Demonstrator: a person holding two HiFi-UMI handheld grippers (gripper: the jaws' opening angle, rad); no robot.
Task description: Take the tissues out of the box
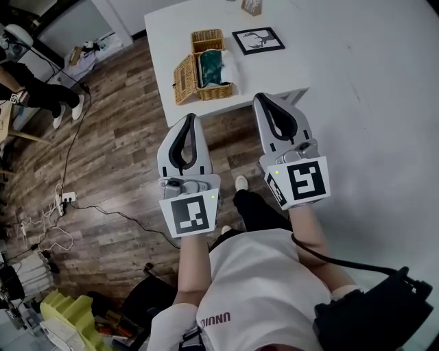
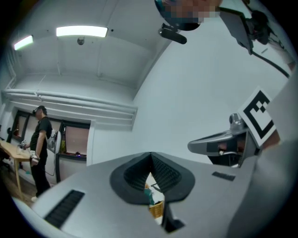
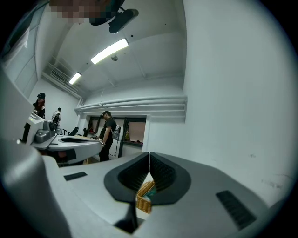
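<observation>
A wicker box [image 1: 214,90] stands on the white table [image 1: 171,34] with its lid [image 1: 185,79] swung open to the left. Inside lies a green tissue pack [image 1: 210,66] with white tissue [image 1: 230,66] beside it. My left gripper [image 1: 190,118] and right gripper [image 1: 263,99] hover side by side short of the table's front edge, both shut and empty. In the left gripper view the jaws [image 2: 151,155] meet, and the box [image 2: 157,209] shows through the gap below them. The right gripper view shows the same: jaws [image 3: 149,155] together and the box [image 3: 143,196] beyond.
A framed deer picture [image 1: 258,40] lies right of the box, and a small wooden item [image 1: 251,7] sits at the table's far edge. Cables and a power strip [image 1: 67,199] lie on the wooden floor. A seated person [image 1: 38,92] is at far left. A white wall fills the right side.
</observation>
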